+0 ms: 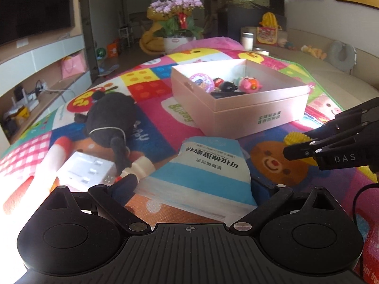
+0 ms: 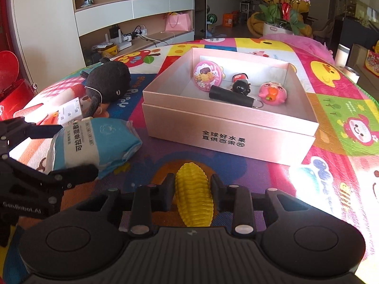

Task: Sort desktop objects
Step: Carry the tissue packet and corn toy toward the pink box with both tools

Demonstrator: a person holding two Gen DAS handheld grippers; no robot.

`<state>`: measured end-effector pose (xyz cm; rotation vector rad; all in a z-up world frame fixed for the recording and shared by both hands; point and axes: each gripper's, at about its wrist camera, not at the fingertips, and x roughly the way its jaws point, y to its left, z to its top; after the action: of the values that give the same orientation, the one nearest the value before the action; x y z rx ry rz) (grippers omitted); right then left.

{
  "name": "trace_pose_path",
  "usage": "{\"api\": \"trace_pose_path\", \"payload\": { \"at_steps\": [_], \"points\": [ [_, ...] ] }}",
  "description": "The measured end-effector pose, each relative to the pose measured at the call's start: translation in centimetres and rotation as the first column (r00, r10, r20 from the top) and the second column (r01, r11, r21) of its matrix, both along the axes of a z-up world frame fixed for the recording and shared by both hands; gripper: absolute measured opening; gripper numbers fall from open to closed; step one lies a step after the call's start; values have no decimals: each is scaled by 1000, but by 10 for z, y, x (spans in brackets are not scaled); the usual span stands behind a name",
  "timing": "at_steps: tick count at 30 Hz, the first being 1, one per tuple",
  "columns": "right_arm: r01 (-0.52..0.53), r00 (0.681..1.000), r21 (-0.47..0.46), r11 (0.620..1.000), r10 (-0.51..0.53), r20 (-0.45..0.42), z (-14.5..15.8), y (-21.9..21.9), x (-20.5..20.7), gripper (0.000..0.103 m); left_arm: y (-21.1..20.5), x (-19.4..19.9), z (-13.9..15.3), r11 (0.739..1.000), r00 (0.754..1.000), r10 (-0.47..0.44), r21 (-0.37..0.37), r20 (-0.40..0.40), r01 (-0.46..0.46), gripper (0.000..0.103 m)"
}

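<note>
your left wrist view sits low behind the left tool (image 1: 196,182), tilted down across the patterned mat (image 1: 165,127) towards the pink box (image 1: 239,97), the wipes pack (image 1: 201,170) close below. your right wrist view looks from further right, tilted down, close over the mat (image 2: 331,108). both share the box (image 2: 227,139), pack (image 2: 94,146) and black plush (image 2: 109,80).

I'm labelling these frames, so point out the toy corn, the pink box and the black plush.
toy corn (image 2: 193,196), right wrist view, middle of cob.
pink box (image 2: 227,137), right wrist view, front wall.
black plush (image 1: 111,118), left wrist view, body.
</note>
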<state>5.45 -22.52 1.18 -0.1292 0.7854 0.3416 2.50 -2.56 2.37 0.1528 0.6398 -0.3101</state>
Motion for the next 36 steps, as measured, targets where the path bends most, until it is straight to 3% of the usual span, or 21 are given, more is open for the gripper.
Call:
{"api": "trace_pose_path", "payload": {
  "at_steps": [5, 8, 14, 19, 21, 24, 26, 28, 36],
  "points": [
    [19, 1000, -25, 1000, -19, -6, -2, -16, -10, 32, 3, -8, 7, 990, 990, -138, -30, -44, 136, 101],
    [26, 999, -28, 999, -27, -17, -8, -18, -12, 32, 9, -10, 11, 985, 984, -163, -72, -66, 158, 101],
    [21, 1000, -54, 998, -20, 16, -12, -13, -18, 43, 14, -8, 27, 991, 993, -119, -67, -27, 117, 103],
    [13, 1000, -62, 998, -11, 29, -12, -11, -20, 42, -10, 7, 13, 995, 993, -91, 23, -74, 92, 103],
    [17, 1000, -56, 998, -16, 23, -11, -11, -20, 41, -19, 13, 1, 997, 992, -70, 37, -103, 74, 103],
    [21, 1000, -49, 999, -20, 13, -10, -12, -23, 32, -24, 17, -13, 999, 991, -25, 30, -128, 29, 103],
    [19, 1000, -46, 999, -19, 9, -8, -14, -26, 30, -24, 15, -14, 1000, 992, -9, 21, -128, 12, 83],
    [17, 1000, -39, 999, -16, 9, -4, -17, -32, 30, -24, 10, -12, 1000, 993, -4, 26, -117, 7, 72],
    [-14, 999, -1, 1000, 14, 32, 19, -29, -57, 30, -21, -35, 13, 999, 999, -28, 38, -20, 29, 66]
  ]
}}
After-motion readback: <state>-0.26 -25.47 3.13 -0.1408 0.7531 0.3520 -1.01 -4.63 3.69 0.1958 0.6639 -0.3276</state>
